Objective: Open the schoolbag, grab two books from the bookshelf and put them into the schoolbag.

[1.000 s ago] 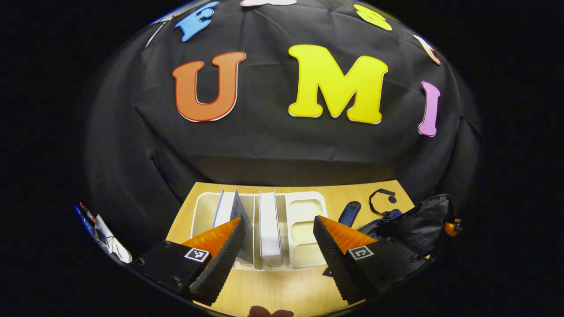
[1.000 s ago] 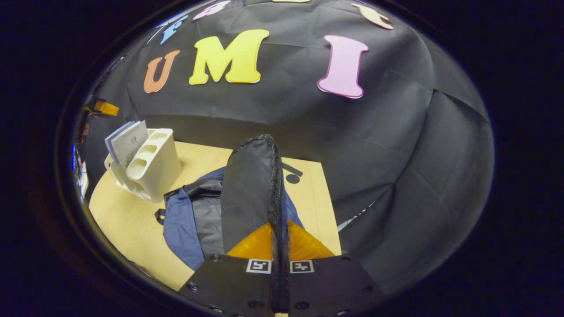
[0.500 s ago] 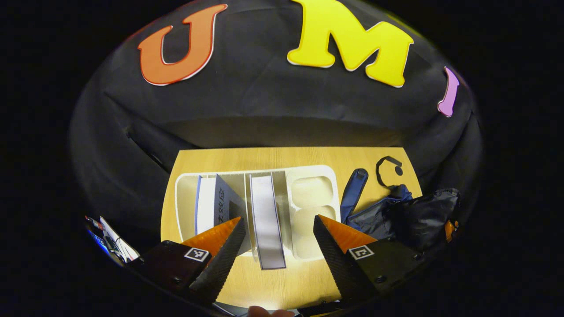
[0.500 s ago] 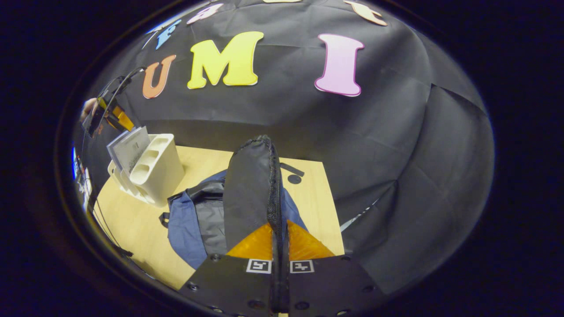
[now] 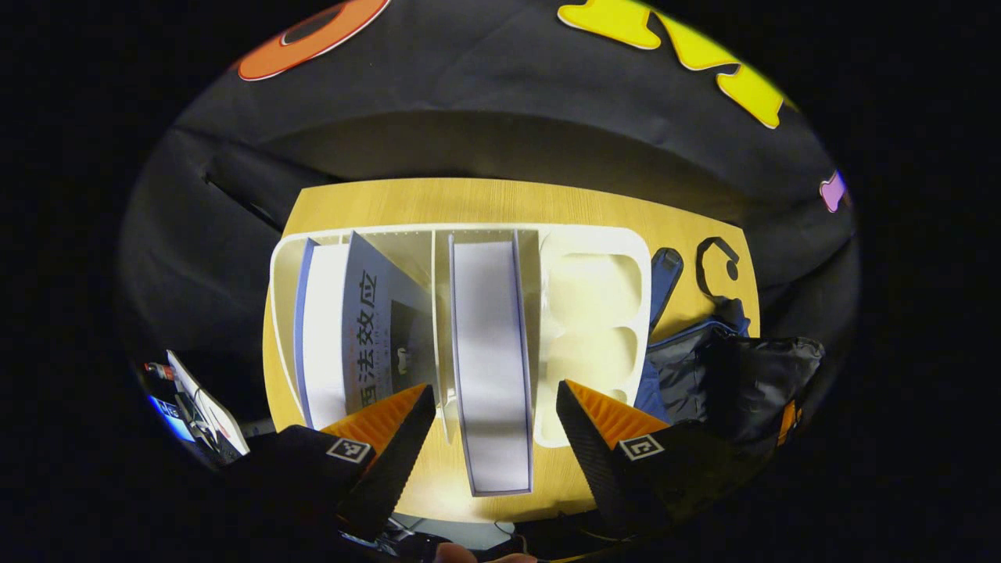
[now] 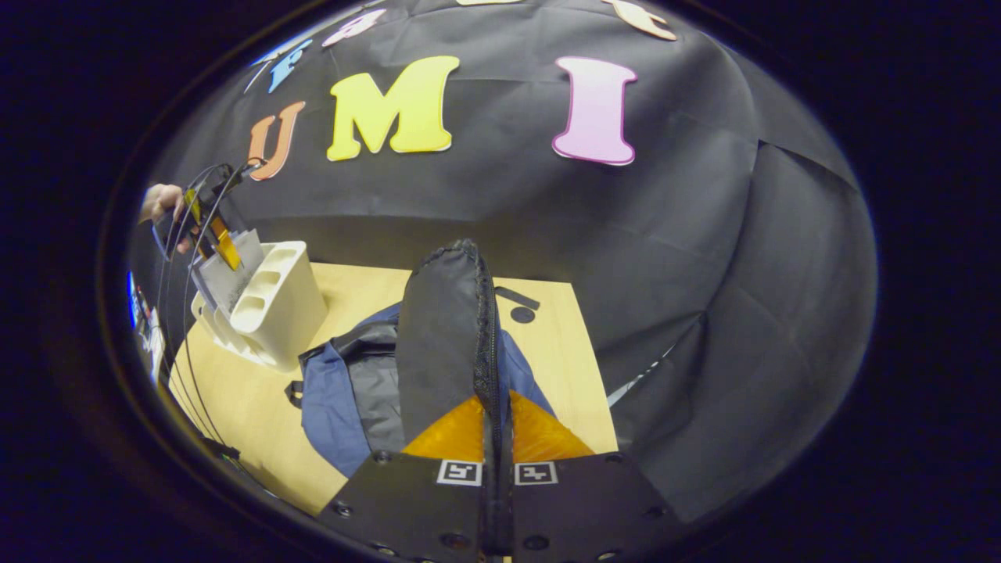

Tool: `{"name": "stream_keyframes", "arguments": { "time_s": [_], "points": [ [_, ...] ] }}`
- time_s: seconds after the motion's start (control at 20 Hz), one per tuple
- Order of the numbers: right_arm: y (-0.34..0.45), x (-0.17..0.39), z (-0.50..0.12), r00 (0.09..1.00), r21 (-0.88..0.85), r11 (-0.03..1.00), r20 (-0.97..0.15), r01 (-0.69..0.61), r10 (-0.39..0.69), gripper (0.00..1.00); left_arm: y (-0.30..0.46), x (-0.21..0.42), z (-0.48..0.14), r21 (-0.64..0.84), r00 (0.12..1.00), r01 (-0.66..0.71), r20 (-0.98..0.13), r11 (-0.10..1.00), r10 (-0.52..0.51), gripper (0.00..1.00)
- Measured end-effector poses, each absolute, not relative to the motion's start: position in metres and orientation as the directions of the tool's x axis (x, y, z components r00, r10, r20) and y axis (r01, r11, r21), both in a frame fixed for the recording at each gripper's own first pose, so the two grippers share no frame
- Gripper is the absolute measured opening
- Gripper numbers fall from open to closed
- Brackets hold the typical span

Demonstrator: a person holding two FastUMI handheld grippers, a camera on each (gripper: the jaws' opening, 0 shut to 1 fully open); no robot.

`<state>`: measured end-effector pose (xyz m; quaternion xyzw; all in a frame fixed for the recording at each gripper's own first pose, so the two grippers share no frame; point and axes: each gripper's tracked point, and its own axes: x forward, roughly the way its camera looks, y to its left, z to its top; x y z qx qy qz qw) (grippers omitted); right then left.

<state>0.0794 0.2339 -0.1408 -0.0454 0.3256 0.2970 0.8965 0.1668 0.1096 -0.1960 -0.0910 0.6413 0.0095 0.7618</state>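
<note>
In the left gripper view, the left gripper (image 5: 494,413) hangs above the white plastic bookshelf (image 5: 594,242) on the pale wooden table (image 5: 500,199), its two orange-and-black fingers spread wide with nothing between them. Directly below the gap stands the white-edged book with a blue cover (image 5: 489,360), upright in the middle slot; the grey-covered book with dark print (image 5: 367,328) leans in the slot to its left, beside more white pages. The right-hand compartments of the shelf hold nothing.

In the right gripper view, the right gripper (image 6: 497,434) is pressed together on the black flap of the blue and black fabric schoolbag (image 6: 442,328), holding it lifted off the table, with the zip edge running down between the fingers. The bag's mouth seems to gape beneath the flap, though the folds make that hard to confirm
</note>
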Motion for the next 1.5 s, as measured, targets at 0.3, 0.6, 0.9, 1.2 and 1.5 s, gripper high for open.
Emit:
{"name": "stream_keyframes", "arguments": {
  "time_s": [0.3,0.6,0.9,1.2,1.5],
  "points": [
    [0.234,0.077,-0.142,0.610,0.120,0.821,-0.611,-0.558,0.504,0.00,0.116,0.169,-0.209,-0.073,0.109,-0.140,-0.992,0.987,-0.058,0.83],
    [0.234,0.075,-0.143,0.608,0.125,0.819,-0.609,-0.560,0.509,0.01,0.116,0.171,-0.215,-0.036,0.071,-0.126,-0.997,0.991,-0.027,0.66],
    [0.237,0.073,-0.143,0.606,0.142,0.817,-0.602,-0.559,0.519,0.01,0.114,0.159,-0.209,-0.033,0.038,-0.159,-0.999,0.987,-0.027,0.48],
    [0.239,0.068,-0.141,0.604,0.145,0.808,-0.592,-0.571,0.533,0.01,0.125,0.139,-0.166,-0.030,0.116,-0.145,-0.993,0.989,-0.013,0.43],
    [0.242,0.059,-0.139,0.600,0.140,0.797,-0.586,-0.588,0.545,0.00,0.124,0.083,-0.101,-0.132,0.204,-0.151,-0.974,0.980,-0.100,0.43]
  ]
}}
